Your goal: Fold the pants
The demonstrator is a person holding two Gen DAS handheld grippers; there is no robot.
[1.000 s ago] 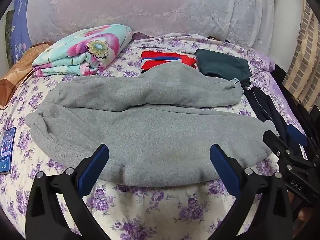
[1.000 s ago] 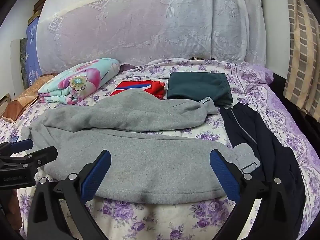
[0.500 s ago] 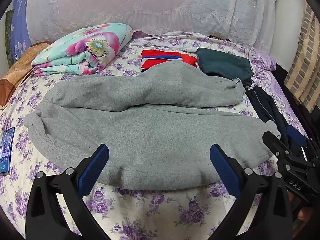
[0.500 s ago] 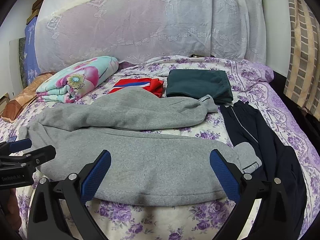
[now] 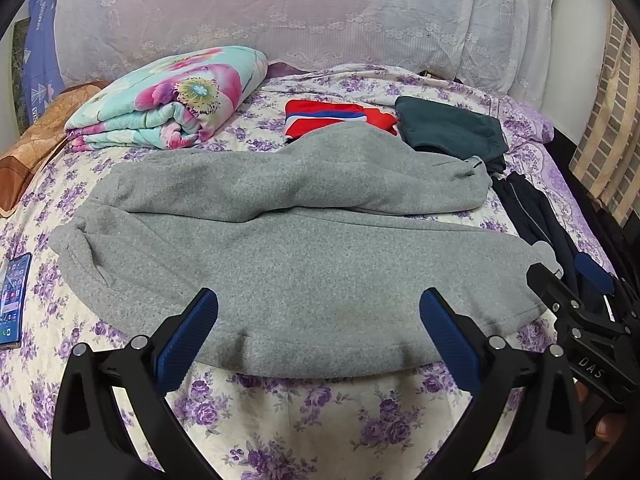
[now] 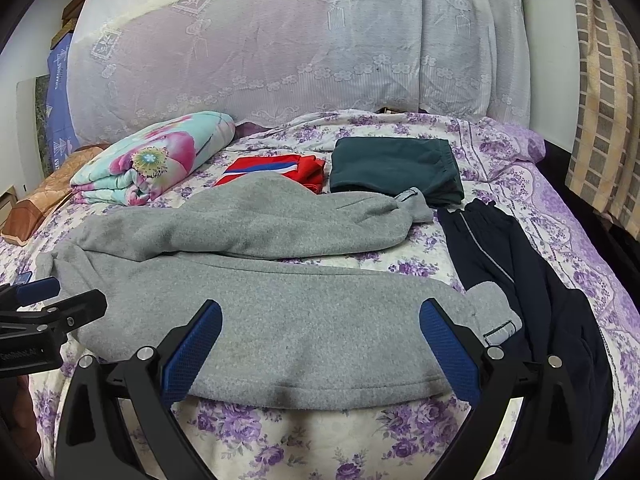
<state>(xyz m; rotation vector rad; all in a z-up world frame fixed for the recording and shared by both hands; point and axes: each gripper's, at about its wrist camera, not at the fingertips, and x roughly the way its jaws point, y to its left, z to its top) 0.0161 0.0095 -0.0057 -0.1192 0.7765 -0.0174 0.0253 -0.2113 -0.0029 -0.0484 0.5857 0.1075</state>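
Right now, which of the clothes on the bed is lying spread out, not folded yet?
The grey pants, stretched across the bed. The red and green clothes behind are folded.

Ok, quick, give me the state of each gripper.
Left gripper: open, holding nothing, above the grey pants.
Right gripper: open, holding nothing.

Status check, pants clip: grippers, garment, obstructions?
Left gripper and right gripper open, empty. Grey sweatpants spread flat, unfolded. Dark trousers under one cuff.

left gripper (image 5: 319, 334) black, blue pads | right gripper (image 6: 320, 344) same, silver screws
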